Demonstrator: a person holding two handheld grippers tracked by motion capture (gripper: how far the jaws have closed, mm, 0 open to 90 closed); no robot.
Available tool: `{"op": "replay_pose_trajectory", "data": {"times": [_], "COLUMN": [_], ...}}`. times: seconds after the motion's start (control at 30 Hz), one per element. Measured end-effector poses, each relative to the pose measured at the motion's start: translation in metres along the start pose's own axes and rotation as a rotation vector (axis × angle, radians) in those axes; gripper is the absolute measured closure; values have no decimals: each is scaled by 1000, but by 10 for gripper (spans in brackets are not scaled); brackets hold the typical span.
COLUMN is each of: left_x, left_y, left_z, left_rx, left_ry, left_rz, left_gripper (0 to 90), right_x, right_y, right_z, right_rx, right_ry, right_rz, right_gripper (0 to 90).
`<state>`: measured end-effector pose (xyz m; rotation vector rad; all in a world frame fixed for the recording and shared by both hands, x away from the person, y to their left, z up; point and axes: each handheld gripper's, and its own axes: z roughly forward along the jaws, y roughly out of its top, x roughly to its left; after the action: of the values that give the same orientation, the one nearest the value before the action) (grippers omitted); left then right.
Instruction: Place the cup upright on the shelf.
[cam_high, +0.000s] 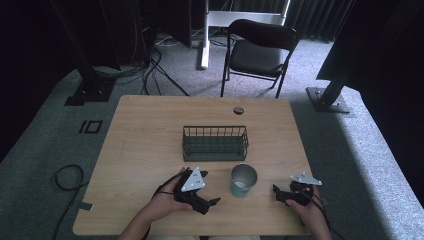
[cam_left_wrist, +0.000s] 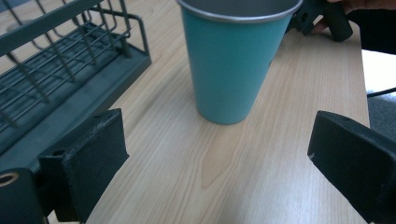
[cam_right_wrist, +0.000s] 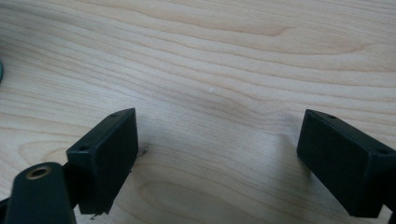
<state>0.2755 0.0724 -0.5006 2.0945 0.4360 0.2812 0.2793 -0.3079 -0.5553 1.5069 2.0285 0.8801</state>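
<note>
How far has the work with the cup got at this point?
Nothing looks done yet: the teal cup stands upright on the table, just in front of the wire basket, which looks empty. In hand: the left gripper, jaws open, points at the cup from close by without touching it. The right gripper is open over bare wood. Gripping and moving the cup is all still left.

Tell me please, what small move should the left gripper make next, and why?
Probably ease the left gripper forward toward the teal metal cup. Its jaws stand wide open, aimed at the upright cup, which stands apart from them on the wooden table, beside the dark wire basket.
</note>
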Motion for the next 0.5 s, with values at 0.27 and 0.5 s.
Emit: {"op": "replay_pose_trajectory", "data": {"times": [0.27,0.5], "left_x": [-3,-5], "left_y": [7,12], "left_z": [12,24], "left_rx": [-34,-55], "left_ry": [-41,-61], "left_rz": [-20,-24], "left_gripper": [48,48], "right_x": [0,0], "right_y": [0,0], "right_z": [0,0], "right_rx": [0,0], "right_ry": [0,0], "right_rz": [0,0], "right_gripper": [121,121]}}
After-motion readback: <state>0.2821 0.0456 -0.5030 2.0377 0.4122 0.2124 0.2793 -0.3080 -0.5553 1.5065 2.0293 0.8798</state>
